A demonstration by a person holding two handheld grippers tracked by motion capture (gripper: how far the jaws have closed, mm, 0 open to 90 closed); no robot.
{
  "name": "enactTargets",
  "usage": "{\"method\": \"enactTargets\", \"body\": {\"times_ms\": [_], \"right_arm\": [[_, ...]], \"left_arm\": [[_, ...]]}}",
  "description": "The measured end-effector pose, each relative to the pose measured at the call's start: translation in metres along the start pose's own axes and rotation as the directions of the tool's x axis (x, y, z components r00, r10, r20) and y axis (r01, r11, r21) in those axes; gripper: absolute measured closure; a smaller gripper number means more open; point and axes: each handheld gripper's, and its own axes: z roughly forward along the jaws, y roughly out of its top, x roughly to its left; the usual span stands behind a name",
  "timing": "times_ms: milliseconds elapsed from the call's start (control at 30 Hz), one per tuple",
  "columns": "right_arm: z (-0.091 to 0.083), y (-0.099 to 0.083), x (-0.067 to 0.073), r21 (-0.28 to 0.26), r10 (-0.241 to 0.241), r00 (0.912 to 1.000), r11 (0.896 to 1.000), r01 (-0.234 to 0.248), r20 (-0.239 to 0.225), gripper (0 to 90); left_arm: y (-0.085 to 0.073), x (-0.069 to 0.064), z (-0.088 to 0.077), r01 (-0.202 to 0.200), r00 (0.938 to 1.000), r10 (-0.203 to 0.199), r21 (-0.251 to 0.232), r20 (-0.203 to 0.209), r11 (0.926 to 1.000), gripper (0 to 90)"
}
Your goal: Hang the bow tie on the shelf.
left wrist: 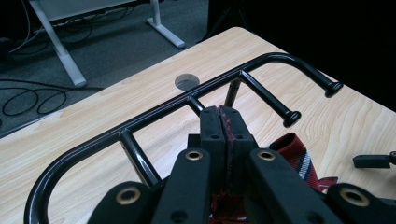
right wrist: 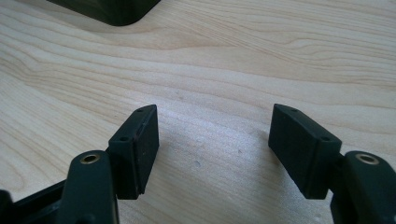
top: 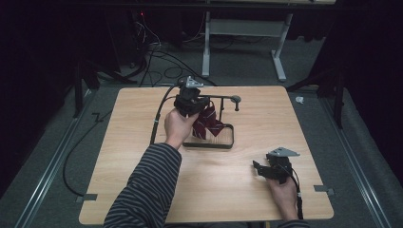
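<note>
Rack w/ pegs blocks table centre; front & sides free.

rack: glossy black metal | tie: striped woven cloth | table: smooth pale wood

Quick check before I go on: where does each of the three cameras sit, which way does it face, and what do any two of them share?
High view: above the near edge, looking forward and down on the table; forearms, left gripper, right gripper.
Left gripper view: rides that gripper, along shut jaws pinching the red striped tie, at the black rack.
Right gripper view: low over bare tabletop, jaws open.
Shared: the tie and rack appear in the high and left gripper views.
</note>
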Motion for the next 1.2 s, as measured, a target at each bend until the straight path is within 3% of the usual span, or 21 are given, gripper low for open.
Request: {"method": "enactTargets", "body": {"times_ms": [733, 1200], "right_arm": [[0.000, 0.000, 0.000, 0.000, 0.005, 1.0000, 1.000, -0.005, -0.001, 34.6], [0.000, 0.000, 0.000, 0.000, -0.001, 1.0000, 1.000, 0.001, 0.000, 34.7]], "left_arm": [[-0.006, 0.003, 0.002, 0.010, 0.9998, -0.010, 0.016, -0.017, 0.9998, 82.7], [-0.007, -0.002, -0.014, -0.014, 0.9998, 0.014, -0.003, -0.016, 0.9999, 73.1]]}}
